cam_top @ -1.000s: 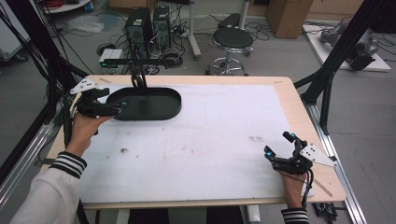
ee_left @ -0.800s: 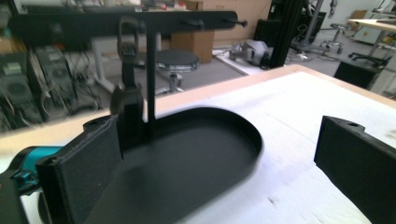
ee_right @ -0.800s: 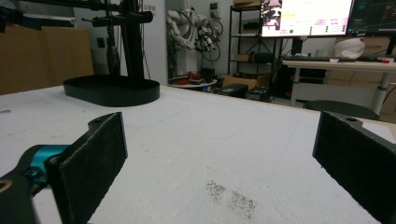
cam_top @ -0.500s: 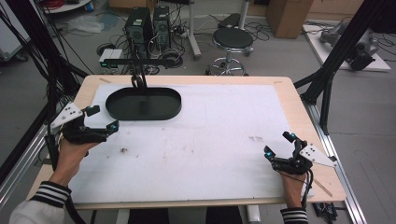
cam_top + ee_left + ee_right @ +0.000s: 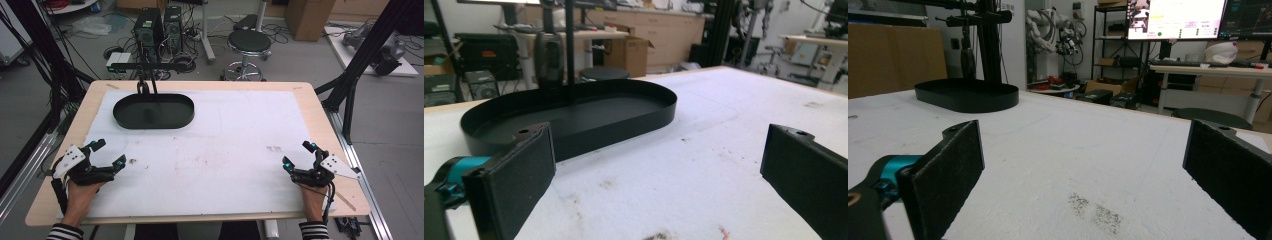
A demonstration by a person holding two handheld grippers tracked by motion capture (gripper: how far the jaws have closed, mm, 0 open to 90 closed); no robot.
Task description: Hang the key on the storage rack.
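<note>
A black oval tray (image 5: 153, 111) rests on the white mat at the table's back left, with nothing visibly in it; it also lies ahead in the left gripper view (image 5: 574, 117) and far off in the right gripper view (image 5: 967, 95). My left gripper (image 5: 109, 153) sits near the front left corner, open, its jaws wide apart with bare mat between them (image 5: 659, 170). My right gripper (image 5: 300, 155) rests near the front right edge, open as well, with nothing between its pads (image 5: 1083, 175).
A black post (image 5: 147, 80) on a stand rises behind the tray. The white mat (image 5: 225, 145) carries faint stains and a dark smudge (image 5: 1095, 212). A stool (image 5: 249, 42) and computer cases (image 5: 160, 22) stand on the floor beyond the table.
My left gripper has drawn back from the tray toward the front left corner and is off it now. The right gripper has stayed put.
</note>
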